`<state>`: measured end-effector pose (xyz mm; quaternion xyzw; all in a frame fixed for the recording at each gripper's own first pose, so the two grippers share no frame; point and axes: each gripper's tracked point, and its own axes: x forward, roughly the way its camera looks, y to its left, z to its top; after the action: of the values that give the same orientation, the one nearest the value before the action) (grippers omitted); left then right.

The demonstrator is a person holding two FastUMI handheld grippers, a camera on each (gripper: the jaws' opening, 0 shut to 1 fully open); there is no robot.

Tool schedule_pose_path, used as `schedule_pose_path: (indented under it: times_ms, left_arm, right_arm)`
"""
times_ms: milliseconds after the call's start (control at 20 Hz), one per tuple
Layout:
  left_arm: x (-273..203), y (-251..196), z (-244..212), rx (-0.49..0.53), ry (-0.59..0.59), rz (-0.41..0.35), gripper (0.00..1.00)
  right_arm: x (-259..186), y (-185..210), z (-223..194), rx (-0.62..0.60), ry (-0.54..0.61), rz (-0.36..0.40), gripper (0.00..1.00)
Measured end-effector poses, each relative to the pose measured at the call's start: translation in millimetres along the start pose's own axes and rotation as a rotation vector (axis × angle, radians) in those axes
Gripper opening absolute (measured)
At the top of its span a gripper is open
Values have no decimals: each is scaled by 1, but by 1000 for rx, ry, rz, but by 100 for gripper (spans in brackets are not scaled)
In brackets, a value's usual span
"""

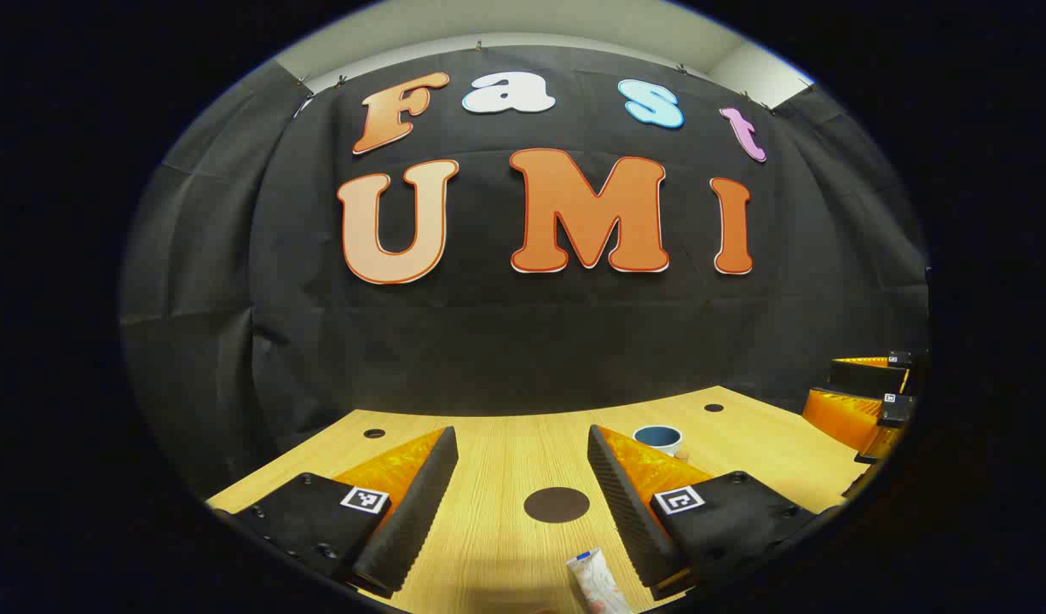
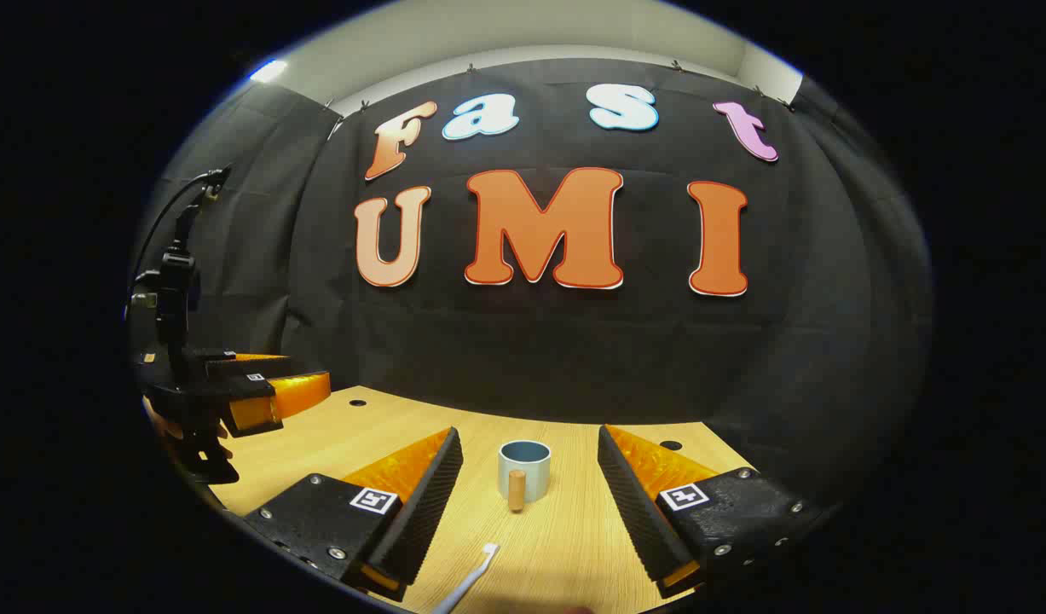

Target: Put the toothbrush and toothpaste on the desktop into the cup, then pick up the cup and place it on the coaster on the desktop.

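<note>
Black cloth walls close your booth behind a pale wooden desk (image 2: 565, 546), whose far edge curves just in front of the cloth.

In the right gripper view the cup (image 2: 523, 470) stands upright mid-desk, its wooden handle (image 2: 516, 491) facing you, with bare wood on every side. The toothbrush (image 2: 470, 578) lies near the bottom edge, head pointing toward the cup, its handle cut off by the view. In the left gripper view the toothpaste (image 1: 598, 582) lies low on the desk, its lower end cut off; the dark round coaster (image 1: 557, 504) sits just beyond it with open wood around. The cup shows there too, partly hidden behind your right-hand finger.

Your right gripper (image 2: 528, 512) hangs over the desk, fingers spread wide, grasping nothing, cup and brush well apart from both pads. Your left gripper (image 1: 523, 503) is likewise spread wide and empty, the coaster framed between its fingers, the toothpaste near the right-hand finger; you cannot tell whether they touch.
</note>
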<state>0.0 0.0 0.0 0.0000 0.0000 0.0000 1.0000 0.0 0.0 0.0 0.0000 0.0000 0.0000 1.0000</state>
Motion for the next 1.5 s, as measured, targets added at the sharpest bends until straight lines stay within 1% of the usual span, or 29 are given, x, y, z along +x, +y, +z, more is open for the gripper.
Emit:
schedule_pose_path:
  times_ms: [50, 200, 250, 300, 700, 800, 850, 900, 950, 1100, 1250, 1300, 1350, 1400, 1500]
  left_arm:
    - [-1, 1, 3, 5, -5, 2, 98]
    - [-4, 4, 9, 8, -36, 20, 96]
    - [-5, 5, 12, 5, -43, 20, 98]
    - [-6, 7, 11, 1, -43, 23, 96]
    - [-8, 8, 8, -3, -18, 22, 98]
    - [-7, 3, 1, -9, 16, 0, 98]
    - [-6, 1, -4, -11, 39, -10, 97]
    - [-5, -2, -9, -12, 63, -20, 97]
    - [-3, -3, -16, -12, 89, -25, 97]
    - [-4, -4, -34, 34, 157, -16, 98]
    - [-5, -13, -54, 49, 226, -47, 97]
    - [-6, -15, -63, 49, 249, -57, 99]
    - [-7, -17, -68, 45, 274, -66, 99]
    - [-7, -21, -75, 37, 300, -83, 100]
    - [-10, -27, -89, 15, 359, -112, 100]
  right_arm:
    - [0, -1, 0, 0, 0, 2, 96]
    - [-1, 0, 3, 0, -15, 4, 96]
    - [-2, 0, 4, 1, -18, 6, 96]
    - [-3, 1, 4, 2, -18, 10, 96]
    - [-5, 4, 4, 8, -9, 20, 96]
    - [-5, 6, 0, 4, 7, 25, 96]
    - [-6, 7, -2, 4, 20, 27, 91]
    - [-6, 8, -6, 5, 34, 29, 96]
    - [-5, 10, -10, 7, 51, 33, 96]
    - [-9, 13, -16, -17, 84, 38, 96]
    - [-10, 15, -27, -23, 149, 48, 96]
    - [-10, 16, -33, -15, 178, 56, 96]
    - [-11, 18, -38, -6, 207, 65, 100]
    - [-11, 19, -44, 7, 240, 79, 96]
    - [-9, 20, -56, 36, 311, 94, 93]
